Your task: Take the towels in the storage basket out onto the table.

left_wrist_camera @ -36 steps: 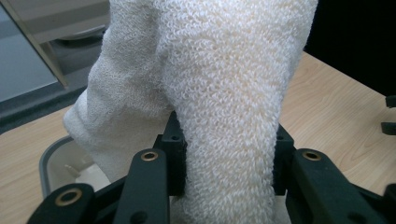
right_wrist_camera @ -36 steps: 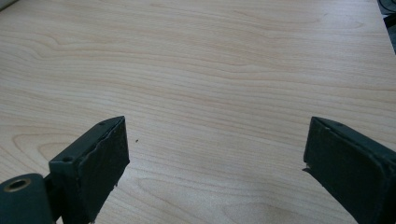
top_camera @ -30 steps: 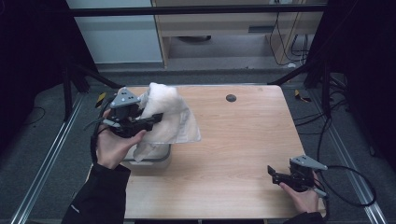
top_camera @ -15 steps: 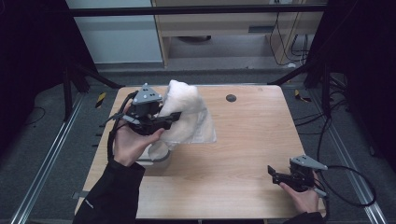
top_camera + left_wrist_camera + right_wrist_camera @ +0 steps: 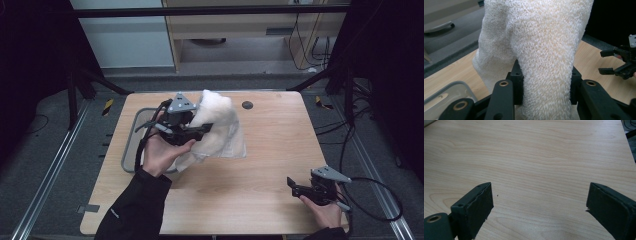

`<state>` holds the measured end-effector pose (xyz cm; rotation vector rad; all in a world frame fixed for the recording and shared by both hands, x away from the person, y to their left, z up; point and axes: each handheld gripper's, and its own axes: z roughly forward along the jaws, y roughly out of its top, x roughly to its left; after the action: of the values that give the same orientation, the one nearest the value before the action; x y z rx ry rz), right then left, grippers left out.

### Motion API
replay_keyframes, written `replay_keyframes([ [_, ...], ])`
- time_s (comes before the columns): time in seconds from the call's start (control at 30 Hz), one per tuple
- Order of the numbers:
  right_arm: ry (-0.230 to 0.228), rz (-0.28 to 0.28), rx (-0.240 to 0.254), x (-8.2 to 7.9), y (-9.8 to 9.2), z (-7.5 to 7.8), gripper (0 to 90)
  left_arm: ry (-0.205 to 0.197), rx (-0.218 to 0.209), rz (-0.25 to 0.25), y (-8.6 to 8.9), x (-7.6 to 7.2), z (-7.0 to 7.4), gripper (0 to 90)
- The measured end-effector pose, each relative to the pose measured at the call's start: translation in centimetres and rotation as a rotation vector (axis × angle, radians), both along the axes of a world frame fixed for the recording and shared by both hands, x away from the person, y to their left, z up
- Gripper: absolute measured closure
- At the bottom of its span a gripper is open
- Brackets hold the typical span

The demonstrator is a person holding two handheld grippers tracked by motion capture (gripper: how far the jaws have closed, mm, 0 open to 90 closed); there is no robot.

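Right gripper (image 5: 296,186): held low at the near right corner of the wooden table (image 5: 280,150); its jaws are spread wide with only bare wood seen between them in the right gripper view, so nothing is held.

Left hand (image 5: 162,152): raised above the left half of the table, wrapped around the left gripper (image 5: 202,129), which is pointed toward the table's middle.

Left gripper state: clamped on a bunched fold of the white terry towel (image 5: 220,127); in the left gripper view the cloth (image 5: 541,50) is seen pinched between the two black jaws and rising above them.

Towel position: lifted off the surface, draped from the jaws, with its lower edge hanging just above or on the table right of the bin; contact cannot be told.

Grey bin (image 5: 131,131): a shallow plastic tray at the table's left edge, partly hidden behind the hand; its rim (image 5: 446,91) is seen below the towel.

Dark round spot (image 5: 247,105): near the far edge, well apart from the towel.

Step in hand: judged to be the carrying of the towel from the bin toward open table.

Next move: the towel would probably need to be lowered onto bare wood, with a free corner taken by the idle gripper so the cloth can be spread flat.
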<state>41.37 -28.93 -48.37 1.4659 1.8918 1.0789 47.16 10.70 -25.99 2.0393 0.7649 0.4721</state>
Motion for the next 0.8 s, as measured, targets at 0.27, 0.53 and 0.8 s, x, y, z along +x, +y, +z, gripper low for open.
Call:
replay_keyframes([
  [0.27, -0.001, -0.004, -0.004, -0.1, 0.0, 0.0, 7.4, 0.026, 0.014, -0.032, -2.2, 0.7, -1.6, 61.3],
  [0.53, -0.008, -0.007, -0.015, 0.0, -0.1, 0.0, 9.3, 0.061, 0.022, -0.056, -3.6, 1.5, -3.9, 61.3],
  [0.8, -0.003, -0.017, -0.015, -0.1, -0.2, 0.1, 11.6, 0.086, 0.025, -0.066, -4.3, 2.1, -6.1, 61.2],
])
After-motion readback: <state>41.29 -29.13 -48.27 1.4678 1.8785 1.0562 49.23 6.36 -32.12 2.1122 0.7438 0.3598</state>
